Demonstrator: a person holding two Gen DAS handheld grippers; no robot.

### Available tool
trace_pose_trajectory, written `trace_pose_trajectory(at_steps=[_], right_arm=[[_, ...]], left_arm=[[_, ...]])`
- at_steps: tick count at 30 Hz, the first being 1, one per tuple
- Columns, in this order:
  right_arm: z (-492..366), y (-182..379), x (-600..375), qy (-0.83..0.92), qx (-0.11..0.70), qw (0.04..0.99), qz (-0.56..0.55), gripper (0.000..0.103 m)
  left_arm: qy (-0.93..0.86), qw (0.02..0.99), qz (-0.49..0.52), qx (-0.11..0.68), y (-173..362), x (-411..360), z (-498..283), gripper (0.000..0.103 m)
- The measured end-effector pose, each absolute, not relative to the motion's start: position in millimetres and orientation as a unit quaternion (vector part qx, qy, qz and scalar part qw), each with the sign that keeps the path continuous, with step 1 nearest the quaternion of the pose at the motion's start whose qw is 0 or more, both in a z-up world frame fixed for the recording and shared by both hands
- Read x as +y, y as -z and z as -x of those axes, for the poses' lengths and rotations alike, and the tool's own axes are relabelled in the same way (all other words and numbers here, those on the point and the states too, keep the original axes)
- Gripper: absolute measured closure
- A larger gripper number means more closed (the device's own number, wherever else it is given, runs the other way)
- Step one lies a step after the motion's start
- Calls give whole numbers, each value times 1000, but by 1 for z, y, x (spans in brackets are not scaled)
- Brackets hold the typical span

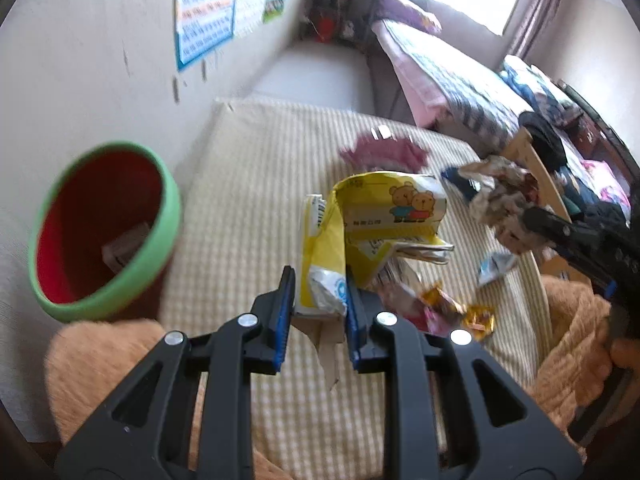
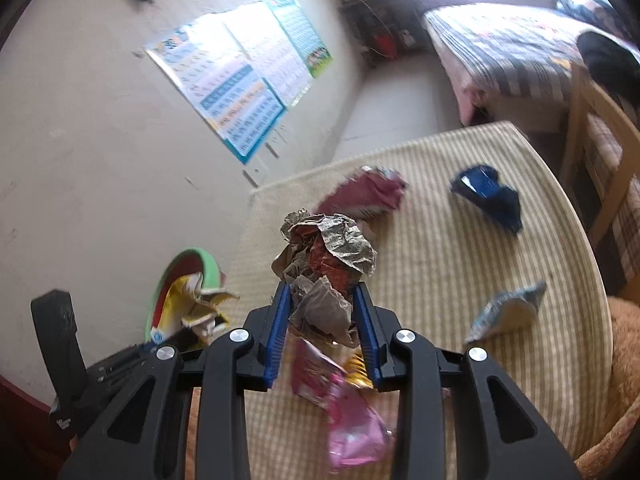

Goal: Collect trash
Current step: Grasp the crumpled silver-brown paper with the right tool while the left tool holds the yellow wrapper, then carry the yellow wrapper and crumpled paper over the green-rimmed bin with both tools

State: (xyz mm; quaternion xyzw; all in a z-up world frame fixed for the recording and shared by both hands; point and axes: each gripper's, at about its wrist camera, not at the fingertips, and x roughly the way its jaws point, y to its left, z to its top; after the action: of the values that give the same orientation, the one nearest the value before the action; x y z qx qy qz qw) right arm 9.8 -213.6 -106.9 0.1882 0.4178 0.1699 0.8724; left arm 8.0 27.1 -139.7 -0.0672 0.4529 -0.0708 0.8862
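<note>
while clamped on a yellow bear-print packet (image 1: pixel 372 224) held above the striped tablecloth (image 1: pixel 260 184), left gripper (image 1: pixel 320 300) nearly closed, pads pinching the packet's lower end; right gripper (image 2: pixel 322 312) narrowed onto a crumpled wad of printed paper (image 2: pixel 326 252), also raised off the cloth; seen from the left wrist, the same wad (image 1: pixel 500 200) up at the right; red bin with green rim (image 1: pixel 100 232) at the left, beside the wall, with a small box inside; left lying on the cloth: maroon wrapper (image 2: pixel 368 194), blue wrapper (image 2: pixel 488 196), pale blue packet (image 2: pixel 508 312), pink wrapper (image 2: pixel 344 408), gold candy wrappers (image 1: pixel 464 308); orange fuzzy sleeve (image 1: pixel 568 344) at the cloth's near edge.
</note>
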Motion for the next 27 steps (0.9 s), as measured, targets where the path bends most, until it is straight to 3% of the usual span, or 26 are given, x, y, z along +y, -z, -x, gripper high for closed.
trace_pose_trajectory(at_steps=[27], right_arm=[[-28,93,-125,-250,422,863,-120,71]], left_arm=[[8,902,94,420,122,85,-7,81]])
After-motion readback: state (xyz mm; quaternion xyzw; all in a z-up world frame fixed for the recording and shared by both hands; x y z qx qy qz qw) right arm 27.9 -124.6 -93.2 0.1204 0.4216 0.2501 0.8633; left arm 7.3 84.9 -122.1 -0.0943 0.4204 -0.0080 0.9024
